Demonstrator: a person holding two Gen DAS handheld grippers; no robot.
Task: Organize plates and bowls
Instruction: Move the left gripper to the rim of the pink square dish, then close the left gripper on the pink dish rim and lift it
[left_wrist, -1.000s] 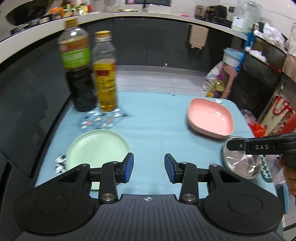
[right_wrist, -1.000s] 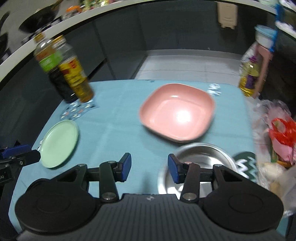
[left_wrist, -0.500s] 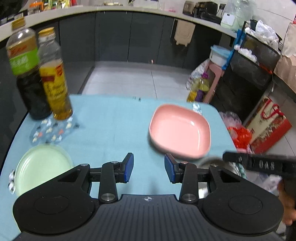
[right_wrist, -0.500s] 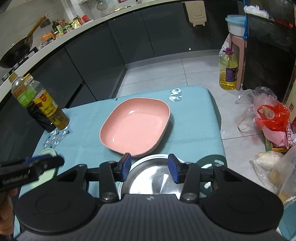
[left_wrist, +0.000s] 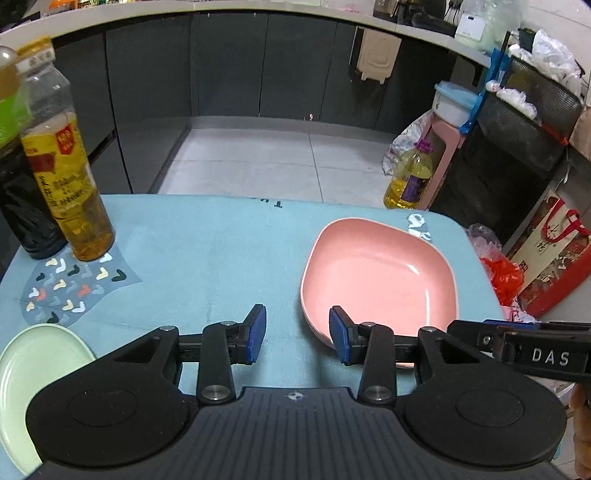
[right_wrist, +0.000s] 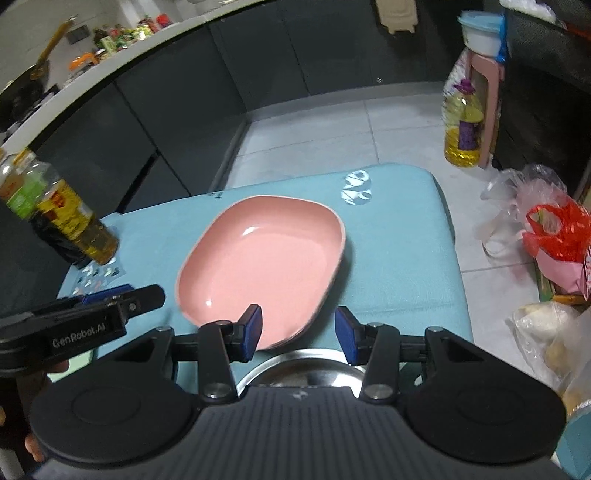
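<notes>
Open lane: bare blue tablecloth (left_wrist: 207, 251), frame centre.
Blocked left: two bottles (left_wrist: 66, 192).
Blocked right: pink plate (left_wrist: 380, 280).

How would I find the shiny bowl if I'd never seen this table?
Look at the blue table. Find the big pink plate in the middle, then look just in front of it, at the near edge. The metal bowl is there, the only silvery, mirror-like dish; the others are pink or green.

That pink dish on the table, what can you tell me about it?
The pink dish is a shallow, rounded-square plate with a raised rim, glossy like plastic or melamine, and empty. It lies flat and upright on the blue tablecloth, toward the table's far side. A steel bowl sits just in front of it. Neither gripper touches it; both hover open near its near edge.
</notes>
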